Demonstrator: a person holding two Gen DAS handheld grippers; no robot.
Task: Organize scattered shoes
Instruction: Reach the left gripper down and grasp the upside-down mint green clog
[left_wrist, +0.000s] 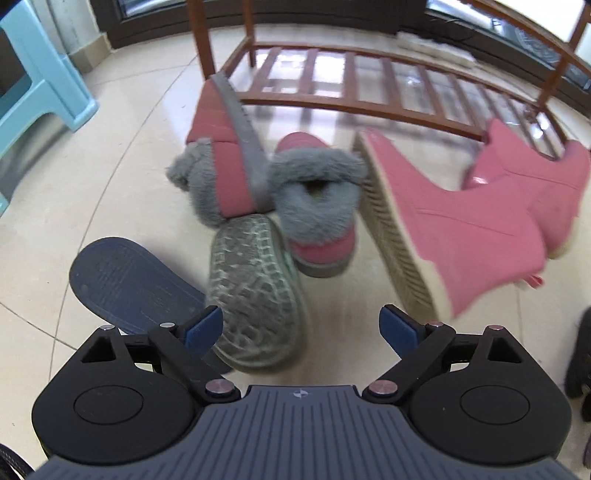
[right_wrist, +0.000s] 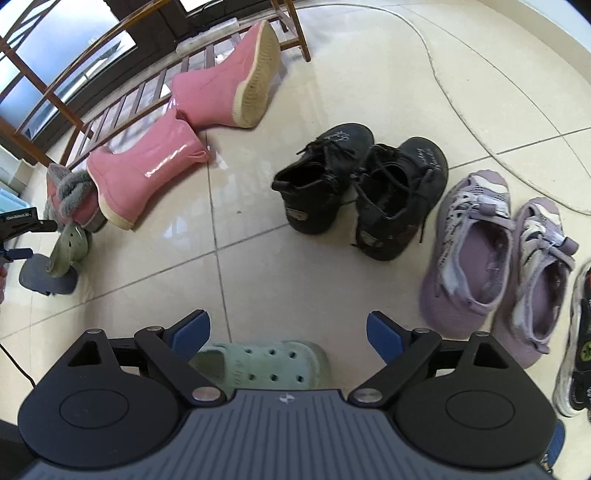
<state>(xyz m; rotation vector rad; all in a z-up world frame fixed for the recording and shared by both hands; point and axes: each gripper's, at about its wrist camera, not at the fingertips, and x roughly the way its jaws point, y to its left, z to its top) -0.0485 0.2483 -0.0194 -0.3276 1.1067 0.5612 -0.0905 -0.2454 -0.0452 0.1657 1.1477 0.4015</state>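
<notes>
Cream tiled floor (right_wrist: 258, 266), glossy, with a brown wooden shoe rack (left_wrist: 369, 99) standing at the far side.

Your left claw (left_wrist: 301, 328) has its blue pads spread wide, gripping nothing. Between and just ahead of the pads: a green clog (left_wrist: 255, 295) tipped up, tread facing the camera, overlapping a dark blue slipper (left_wrist: 129, 284) lying sole-up to its left. Beyond them, two pink fur-trimmed boots: one on its side (left_wrist: 221, 147), gray sole showing, the other (left_wrist: 317, 199) with its fuzzy opening toward you. Whether the two touch is not clear. To the right, a pink rubber boot (left_wrist: 454, 225) on its side with ribbed cream sole, a second pink rubber boot (left_wrist: 535, 177) behind it, near the rack's lower slats.

Your right claw (right_wrist: 288, 336) is also wide apart and holds nothing. A mint clog (right_wrist: 266, 365) lies directly beneath it, close to the body, partly hidden. Ahead on the floor: a pair of black lace-up shoes (right_wrist: 362, 188) side by side, a pair of lilac sneakers (right_wrist: 491, 266) to their right, and part of a black-and-white sneaker (right_wrist: 576, 350) at the right edge. A white cable (right_wrist: 454, 99) runs across the tiles behind.
</notes>
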